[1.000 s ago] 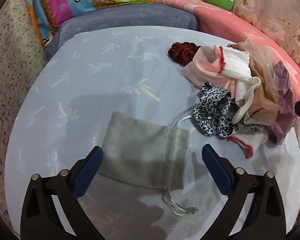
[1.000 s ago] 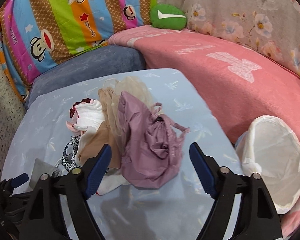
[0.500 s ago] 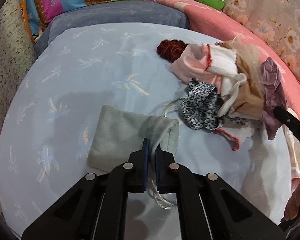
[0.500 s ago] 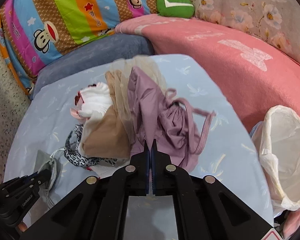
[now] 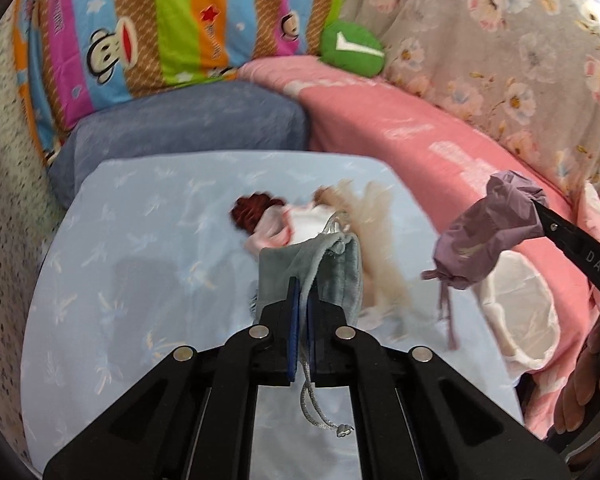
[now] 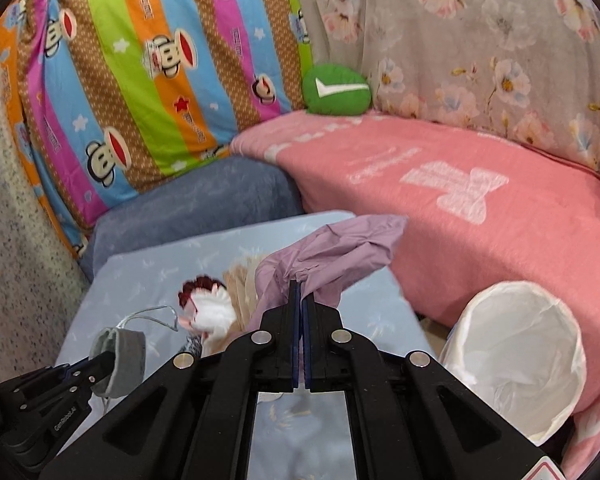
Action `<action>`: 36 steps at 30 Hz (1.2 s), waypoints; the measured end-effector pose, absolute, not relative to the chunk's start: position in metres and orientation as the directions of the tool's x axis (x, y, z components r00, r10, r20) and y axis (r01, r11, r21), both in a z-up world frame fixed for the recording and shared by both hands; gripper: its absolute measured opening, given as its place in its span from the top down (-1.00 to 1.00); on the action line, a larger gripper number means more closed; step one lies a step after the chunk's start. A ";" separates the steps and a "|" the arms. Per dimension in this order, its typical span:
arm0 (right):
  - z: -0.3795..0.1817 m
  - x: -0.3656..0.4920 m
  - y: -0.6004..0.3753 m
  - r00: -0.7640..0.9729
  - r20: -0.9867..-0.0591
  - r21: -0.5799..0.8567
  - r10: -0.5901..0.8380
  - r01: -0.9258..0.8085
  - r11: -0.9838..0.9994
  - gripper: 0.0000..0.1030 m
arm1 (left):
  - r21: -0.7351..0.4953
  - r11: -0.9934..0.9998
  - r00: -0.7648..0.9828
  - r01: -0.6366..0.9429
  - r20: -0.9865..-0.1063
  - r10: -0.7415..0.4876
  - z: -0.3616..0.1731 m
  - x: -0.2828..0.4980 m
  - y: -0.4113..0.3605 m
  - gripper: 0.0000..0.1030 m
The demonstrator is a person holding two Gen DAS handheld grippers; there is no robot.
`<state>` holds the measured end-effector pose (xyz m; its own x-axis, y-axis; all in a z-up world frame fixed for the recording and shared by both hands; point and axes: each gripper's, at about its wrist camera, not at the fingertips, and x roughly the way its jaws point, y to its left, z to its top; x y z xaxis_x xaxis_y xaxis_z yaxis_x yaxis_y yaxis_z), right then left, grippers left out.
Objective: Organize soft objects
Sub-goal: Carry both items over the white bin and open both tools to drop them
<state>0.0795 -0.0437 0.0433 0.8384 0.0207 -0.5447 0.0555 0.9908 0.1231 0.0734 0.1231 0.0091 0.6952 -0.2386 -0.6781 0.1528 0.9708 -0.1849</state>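
Note:
My left gripper is shut on the rim of a grey drawstring pouch, lifted off the light blue table with its silver cord dangling. The same pouch shows at lower left in the right wrist view. My right gripper is shut on a mauve garment, held up in the air. That garment hangs at the right of the left wrist view. A blurred pile of soft items stays on the table: a dark red scrunchie, white and pink cloth, beige mesh.
A white lined bin stands right of the table, against the pink blanket. A blue-grey cushion, striped monkey pillow and green plush lie behind. A person's hand shows at the right edge.
Both grippers closed from open, the left on the pouch and the right on the mauve garment, then lifted them off the table. The pile was disturbed.

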 end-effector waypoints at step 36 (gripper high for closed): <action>0.042 0.018 -0.278 0.822 -0.533 0.244 -0.203 0.378 0.893 0.89 | -0.208 0.726 0.500 0.655 -0.601 -0.623 0.049 0.073 -0.132 0.90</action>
<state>0.0176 -0.2777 0.0418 0.8218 -0.2025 -0.5325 0.3783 0.8929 0.2443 0.0732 -0.1322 0.0488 0.5003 -0.6232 -0.6011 0.6551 0.7264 -0.2079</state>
